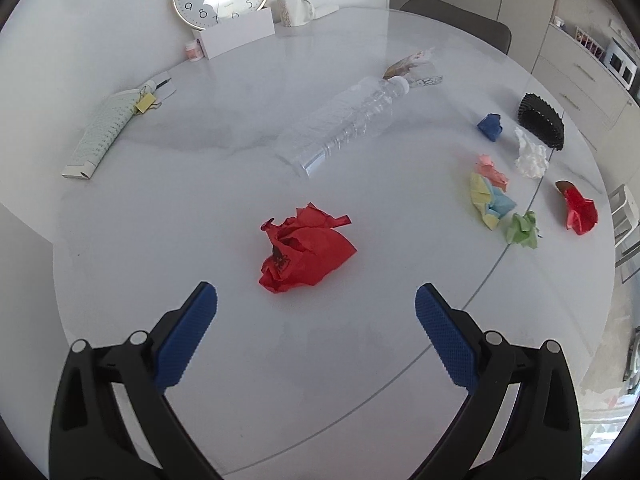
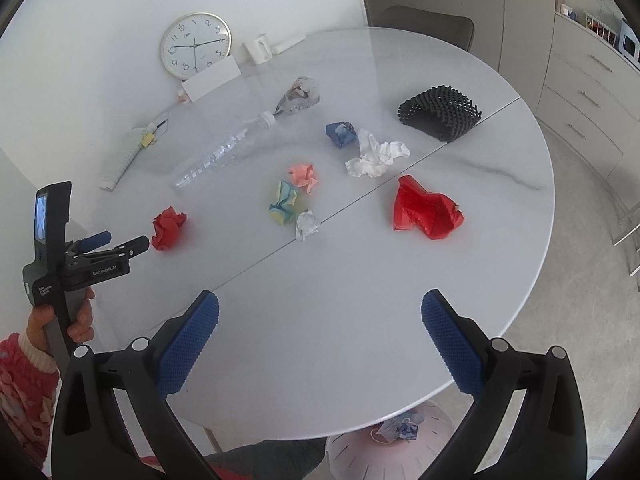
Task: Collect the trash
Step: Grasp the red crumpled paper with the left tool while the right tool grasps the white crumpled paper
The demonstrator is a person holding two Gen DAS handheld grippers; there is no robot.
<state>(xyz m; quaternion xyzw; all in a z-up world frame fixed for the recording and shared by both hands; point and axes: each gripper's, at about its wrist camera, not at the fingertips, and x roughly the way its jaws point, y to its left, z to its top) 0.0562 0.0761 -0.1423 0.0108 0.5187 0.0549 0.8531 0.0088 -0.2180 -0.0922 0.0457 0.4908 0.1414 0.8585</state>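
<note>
My left gripper (image 1: 316, 300) stands open just short of a crumpled red paper ball (image 1: 306, 254), with nothing between its blue pads. From the right wrist view that same gripper (image 2: 128, 242) is held by a hand at the left, pointing at the red ball (image 2: 169, 228). My right gripper (image 2: 320, 308) is open and empty above the near half of the white round table (image 2: 360, 360). Beyond it lie a larger red paper wad (image 2: 426, 210), white tissue (image 2: 376, 156), blue (image 2: 341, 134), pink (image 2: 304, 176), yellow-blue (image 2: 285, 204) and small white (image 2: 307, 225) wads, and a clear plastic bottle (image 2: 224, 154).
A pale bin (image 2: 392, 448) with paper in it stands on the floor under the near table edge. A black mesh holder (image 2: 440, 114), a clock (image 2: 195, 45), a mug (image 2: 258, 49), a white card box (image 2: 211, 82) and a notepad (image 2: 124, 156) sit further back. Cabinets line the right.
</note>
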